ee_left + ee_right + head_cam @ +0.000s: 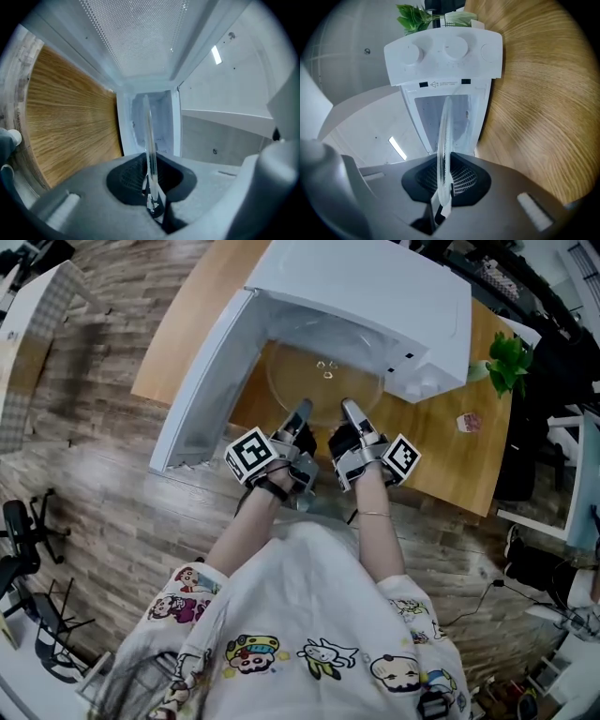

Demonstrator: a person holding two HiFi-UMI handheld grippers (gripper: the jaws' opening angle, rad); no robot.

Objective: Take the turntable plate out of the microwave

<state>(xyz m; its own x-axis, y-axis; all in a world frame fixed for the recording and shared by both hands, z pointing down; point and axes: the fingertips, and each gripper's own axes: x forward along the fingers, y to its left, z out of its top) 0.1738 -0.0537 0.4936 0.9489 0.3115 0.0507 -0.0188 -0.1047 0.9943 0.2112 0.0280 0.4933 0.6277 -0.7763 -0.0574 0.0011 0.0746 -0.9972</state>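
Note:
The clear glass turntable plate [323,381] hangs level in front of the white microwave [375,296], partly out of its open cavity. Both grippers hold its near rim. My left gripper [298,415] is shut on the rim at the left, and my right gripper [352,413] is shut on it at the right. In the left gripper view the plate [149,140] shows edge-on between the pads of the left gripper [151,197]. The right gripper view shows the same glass edge [443,150] pinched in the right gripper [442,197], with the microwave front [445,61] ahead.
The microwave door [202,390] stands swung open at the left. The microwave sits on a wooden table [450,456]. A green plant [509,360] and a small pink thing [469,422] stand at the right of the table. Office chairs [28,568] stand on the floor at left.

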